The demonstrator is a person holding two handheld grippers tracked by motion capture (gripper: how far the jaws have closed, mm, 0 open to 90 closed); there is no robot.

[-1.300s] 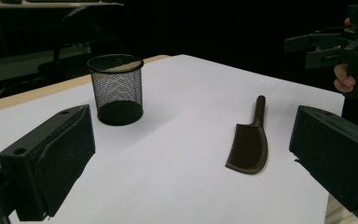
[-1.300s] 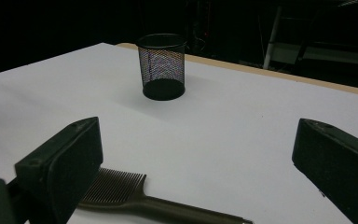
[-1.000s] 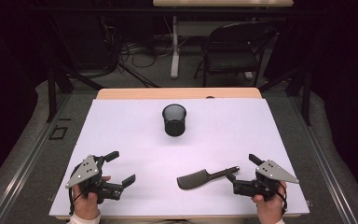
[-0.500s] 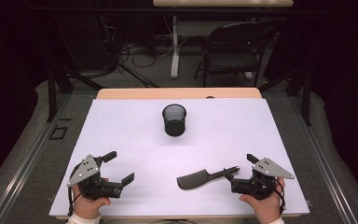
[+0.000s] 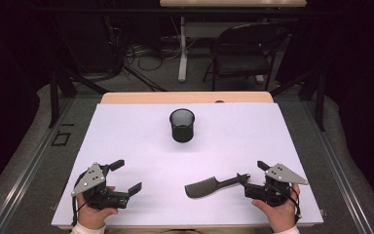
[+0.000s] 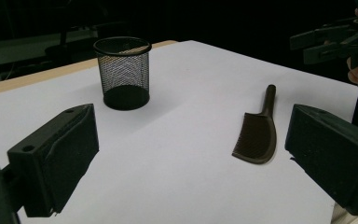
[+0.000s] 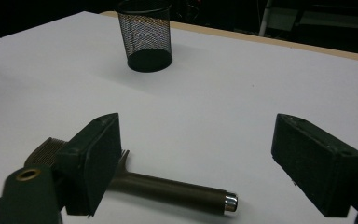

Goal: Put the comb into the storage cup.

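So the thing being worked on here is a dark brown plastic comb with a long round handle (image 5: 210, 185), lying flat on the white sheet covering the table (image 5: 126, 136), down toward the person's right near edge. From the high view its toothed head points left toward the middle of the table and the handle runs right, ending just at the right gripper (image 5: 251, 178). The handle has a small silver cap on its tip, which you can see nicely in the right gripper view (image 7: 168, 189).

Right gripper: jaws spread wide, nothing between them. In its own view the comb handle lies on the sheet below the gap between the two black jaws, with the head tucked behind the left-hand jaw. I can't tell whether either jaw actually touches the comb; it looks just apart to me.

Left gripper (image 5: 127, 176) sits at the near left of the table, well away from the comb, also wide open and empty. In its view the comb (image 6: 257, 135) lies off to the right, just short of the jaw on that side.

Farther back, around the middle of the sheet, a black wire-mesh pen cup (image 5: 182, 125) stands upright, well apart from the comb and both grippers.
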